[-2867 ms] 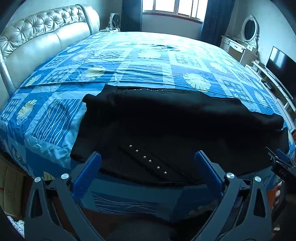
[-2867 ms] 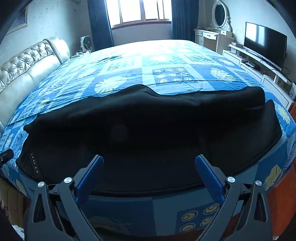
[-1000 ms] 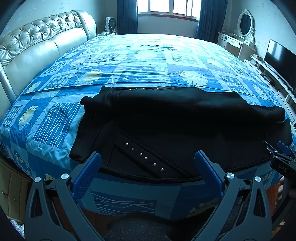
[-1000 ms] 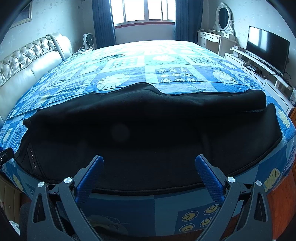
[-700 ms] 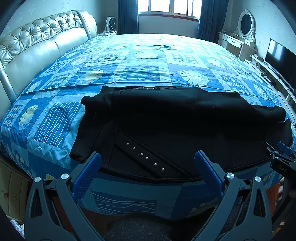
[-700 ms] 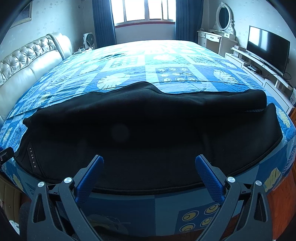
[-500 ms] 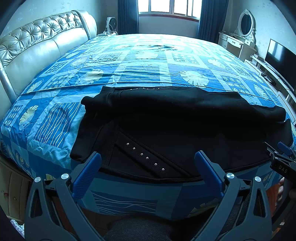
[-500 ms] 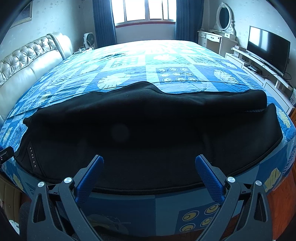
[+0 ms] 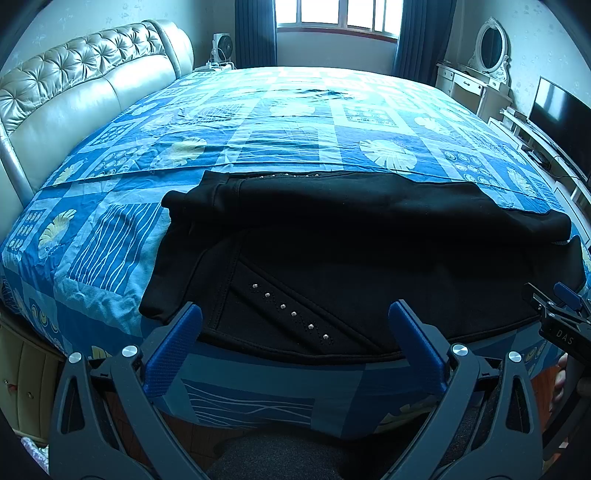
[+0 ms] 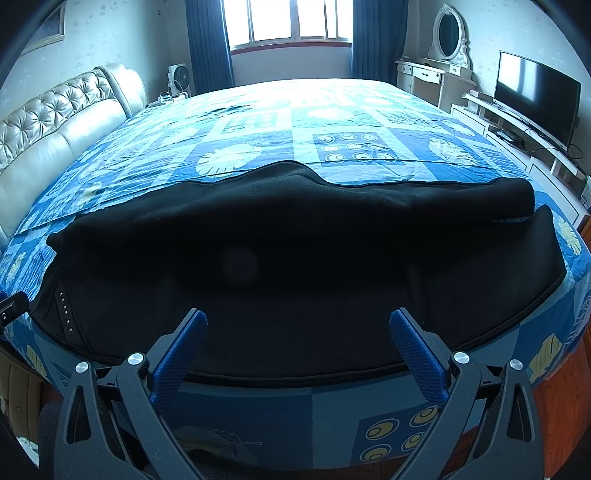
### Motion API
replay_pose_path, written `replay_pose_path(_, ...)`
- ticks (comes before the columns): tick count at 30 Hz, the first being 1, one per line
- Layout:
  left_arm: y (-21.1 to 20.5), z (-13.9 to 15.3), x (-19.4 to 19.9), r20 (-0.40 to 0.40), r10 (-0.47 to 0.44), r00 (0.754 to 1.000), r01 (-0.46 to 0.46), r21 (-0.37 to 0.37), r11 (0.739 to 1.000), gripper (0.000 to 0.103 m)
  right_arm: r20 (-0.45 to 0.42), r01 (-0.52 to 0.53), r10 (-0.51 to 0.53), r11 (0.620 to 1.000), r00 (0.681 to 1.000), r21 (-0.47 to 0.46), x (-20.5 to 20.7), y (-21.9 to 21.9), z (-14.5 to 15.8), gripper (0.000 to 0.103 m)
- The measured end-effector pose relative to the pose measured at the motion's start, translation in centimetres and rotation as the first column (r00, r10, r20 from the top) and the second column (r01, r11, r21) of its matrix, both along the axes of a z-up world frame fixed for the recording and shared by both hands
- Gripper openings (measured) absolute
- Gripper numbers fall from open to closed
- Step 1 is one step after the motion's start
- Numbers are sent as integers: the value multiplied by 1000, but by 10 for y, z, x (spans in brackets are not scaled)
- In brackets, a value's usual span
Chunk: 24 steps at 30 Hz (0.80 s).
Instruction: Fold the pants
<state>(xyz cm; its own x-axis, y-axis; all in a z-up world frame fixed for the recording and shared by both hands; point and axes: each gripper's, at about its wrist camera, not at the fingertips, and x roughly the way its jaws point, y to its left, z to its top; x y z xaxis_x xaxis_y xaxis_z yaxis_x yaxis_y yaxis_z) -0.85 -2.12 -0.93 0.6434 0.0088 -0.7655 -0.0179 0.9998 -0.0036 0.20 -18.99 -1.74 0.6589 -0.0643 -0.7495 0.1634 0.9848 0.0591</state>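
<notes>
Black pants [image 9: 351,251] lie lengthwise along the near edge of the bed, one leg folded over the other, waist end to the left with a row of silver studs [image 9: 291,314]. In the right wrist view the pants [image 10: 295,258] fill the middle, leg ends to the right. My left gripper [image 9: 295,314] is open, held just short of the waist end, nothing between its blue pads. My right gripper [image 10: 298,317] is open too, hovering before the near hem of the legs. The right gripper's tip [image 9: 561,317] shows at the left view's right edge.
The bed [image 9: 295,122] wears a blue patterned sheet, with a tufted cream headboard [image 9: 74,92] at the left. A dresser with oval mirror [image 10: 447,62] and a TV [image 10: 535,96] on a low stand line the right wall. A window [image 10: 288,22] is at the back.
Both grippers have drawn back slightly from the bed since the oldest frames; over the last second nothing has visibly moved. The pants lie as before.
</notes>
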Motion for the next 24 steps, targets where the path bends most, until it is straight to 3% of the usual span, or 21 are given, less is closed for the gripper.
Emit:
replay_pose_path(11, 3, -3, -1, -5, 1, 1000, -1, -4, 1000, 101, -15, -21, 21, 999, 1000, 28, 1, 0, -1, 99)
replay_pose_path(15, 9, -4, 4, -17, -31, 999, 31, -20, 999, 101, -35, -99, 103, 990, 994, 100, 7, 1, 5, 99)
replay_pose_path(20, 46, 13, 27, 7, -128, 992, 128, -140, 982, 101, 8, -236, 239, 955, 971, 178, 35, -6, 28, 99)
replay_pose_path(24, 105, 23, 67, 27, -132, 991, 134, -226, 965, 101, 45, -348, 345, 922, 937, 171, 81, -20, 51, 99)
